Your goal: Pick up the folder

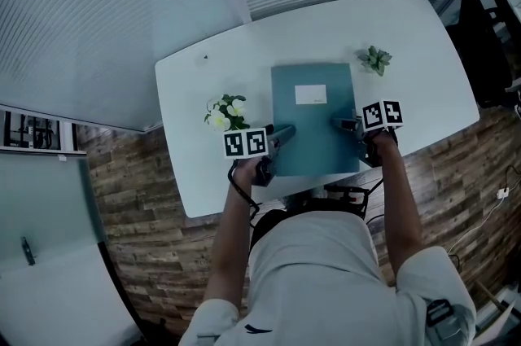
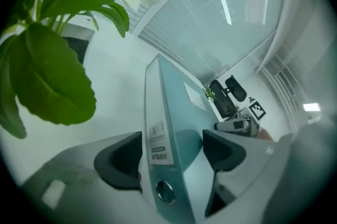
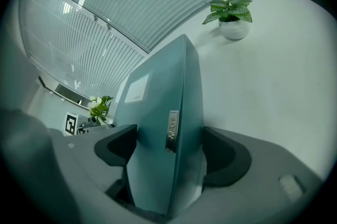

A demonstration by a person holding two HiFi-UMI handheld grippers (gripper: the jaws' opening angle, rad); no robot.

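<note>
The folder [image 1: 313, 120] has a smooth teal cover, plastic by the look, with a faint sheen. It carries a white paper label [image 1: 310, 94]; a second, printed one [image 2: 158, 145] is on the spine by a shiny metal ring [image 2: 165, 191]. A dull metal clip [image 3: 172, 130] is on its edge. The bench [image 1: 407, 35] is smooth matt white. The left tongs [image 2: 172, 134] have matt dark pads [image 2: 124, 162] on grey plastic. The floor [image 1: 155, 238] looks like rough wood planks.

white table [image 1: 407, 43]: teal folder [image 1: 313, 120], flowering plant [image 1: 226, 114], small potted plant [image 1: 374, 59]
</note>
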